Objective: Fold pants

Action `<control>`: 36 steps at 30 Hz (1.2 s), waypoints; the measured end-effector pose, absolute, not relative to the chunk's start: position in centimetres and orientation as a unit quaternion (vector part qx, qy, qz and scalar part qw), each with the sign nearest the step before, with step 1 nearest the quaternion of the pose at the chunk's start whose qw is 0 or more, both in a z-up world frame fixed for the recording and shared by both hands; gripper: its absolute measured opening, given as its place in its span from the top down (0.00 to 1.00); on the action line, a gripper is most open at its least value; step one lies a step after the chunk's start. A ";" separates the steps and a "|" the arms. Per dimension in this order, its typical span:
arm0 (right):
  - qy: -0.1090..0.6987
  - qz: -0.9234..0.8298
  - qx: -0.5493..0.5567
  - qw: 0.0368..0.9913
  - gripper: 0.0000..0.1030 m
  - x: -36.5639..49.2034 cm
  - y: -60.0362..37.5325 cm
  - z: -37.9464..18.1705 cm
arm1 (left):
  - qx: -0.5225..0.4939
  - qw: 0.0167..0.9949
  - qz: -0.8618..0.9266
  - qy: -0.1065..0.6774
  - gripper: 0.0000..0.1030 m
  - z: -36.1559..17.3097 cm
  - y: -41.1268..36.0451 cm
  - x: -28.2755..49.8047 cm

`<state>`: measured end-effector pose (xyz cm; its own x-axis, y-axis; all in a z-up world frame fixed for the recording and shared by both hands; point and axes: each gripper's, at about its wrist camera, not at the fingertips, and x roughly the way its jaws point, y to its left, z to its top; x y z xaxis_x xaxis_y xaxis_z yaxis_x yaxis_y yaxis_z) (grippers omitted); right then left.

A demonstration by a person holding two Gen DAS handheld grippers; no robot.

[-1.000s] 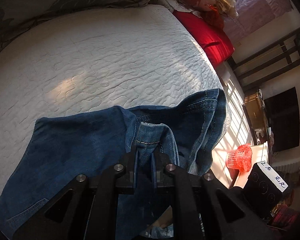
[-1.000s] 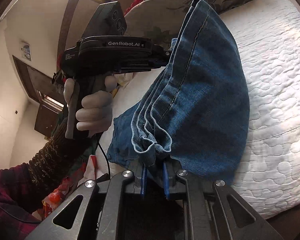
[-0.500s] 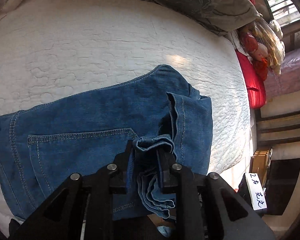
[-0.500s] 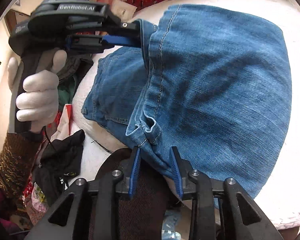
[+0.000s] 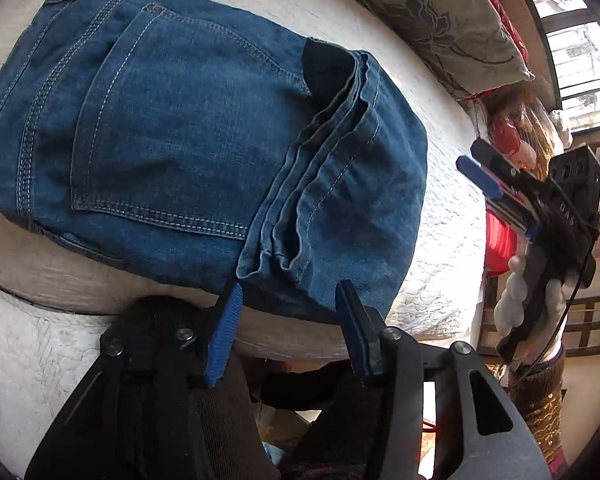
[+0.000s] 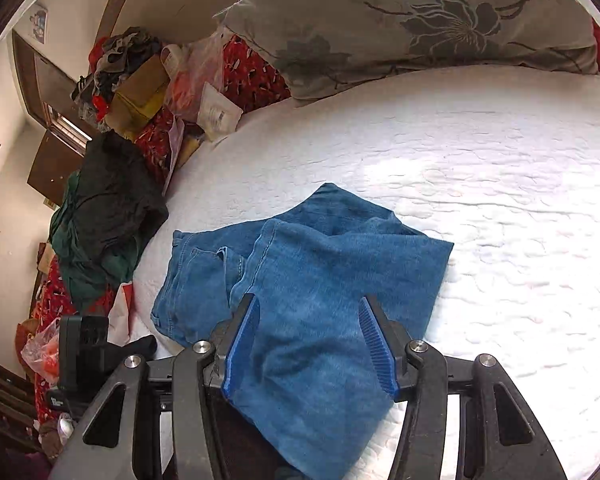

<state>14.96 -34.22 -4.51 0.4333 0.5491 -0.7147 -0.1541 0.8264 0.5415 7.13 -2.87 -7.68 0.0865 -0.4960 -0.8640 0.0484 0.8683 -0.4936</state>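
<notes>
Right, the jeans (image 5: 204, 152) lie folded on the white quilted bed (image 5: 440, 216), near its front edge, with the back pocket facing up and the stacked hems laid across the bundle.

From my left gripper (image 5: 288, 320) the bundle sits at twelve o'clock, its near edge just beyond the blue pads. The jaws are opening, and I see no cloth between them. In this view the bundle's long axis runs from about ten o'clock to four o'clock, so any further fold would have to cross that line.

My right gripper (image 6: 308, 340) is also opening. Denim fills the gap between its pads, but they stand clear of it on both sides, so I judge it lies there loose, not pinched. Seen from the left wrist, the right gripper (image 5: 496, 184) hangs at three o'clock, apart from the jeans (image 6: 308, 280) and off the bed's corner. I judge the left the nearer to the hem stack.

What I cannot read: the near edge of the bundle drops behind both grippers' frames, the layers underneath are hidden, and the far waistband end is cut off at the left view's rim. The patterned pillow (image 6: 420, 20) sits well beyond at twelve o'clock.
</notes>
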 end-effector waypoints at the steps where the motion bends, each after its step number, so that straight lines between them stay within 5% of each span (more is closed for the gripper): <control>1: 0.490 0.213 0.192 0.823 0.47 16.2 -33.7 -4.7 | -0.174 0.717 -0.182 0.650 0.55 -8.0 -3.1 7.0; 8: 0.527 0.236 0.061 0.814 0.44 21.4 -27.8 -6.7 | -0.202 0.702 -0.151 0.666 0.55 -10.4 -4.1 7.0; 10: 0.545 0.276 0.050 0.790 0.50 21.0 -26.5 -7.5 | -0.210 0.699 -0.129 0.672 0.55 -11.4 -4.5 7.2; 15: 0.534 0.399 -0.041 0.745 0.53 17.1 -23.4 -6.7 | -0.231 0.678 -0.113 0.689 0.65 -13.3 -4.4 6.2; 23: 0.525 0.337 -0.016 0.782 0.52 21.9 -26.8 -5.9 | -0.254 0.658 -0.107 0.701 0.65 -14.7 -4.3 6.5; 32: 0.525 0.361 -0.227 0.737 0.53 20.9 -23.5 -8.5 | -0.254 0.652 -0.105 0.706 0.65 -15.2 -4.0 6.6; 34: 0.525 0.358 -0.270 0.723 0.57 20.7 -22.7 -9.4 | -0.255 0.651 -0.104 0.708 0.65 -15.3 -4.2 6.6; 36: 0.532 0.364 -0.293 0.706 0.97 20.5 -22.3 -9.9 | -0.258 0.648 -0.101 0.709 0.65 -15.2 -4.3 6.6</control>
<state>20.49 -22.34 -9.85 0.1688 0.2018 -0.9648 -0.8257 0.5634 -0.0266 6.62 -4.28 -15.23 -0.0271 -0.4970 -0.8673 -0.2353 0.8464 -0.4777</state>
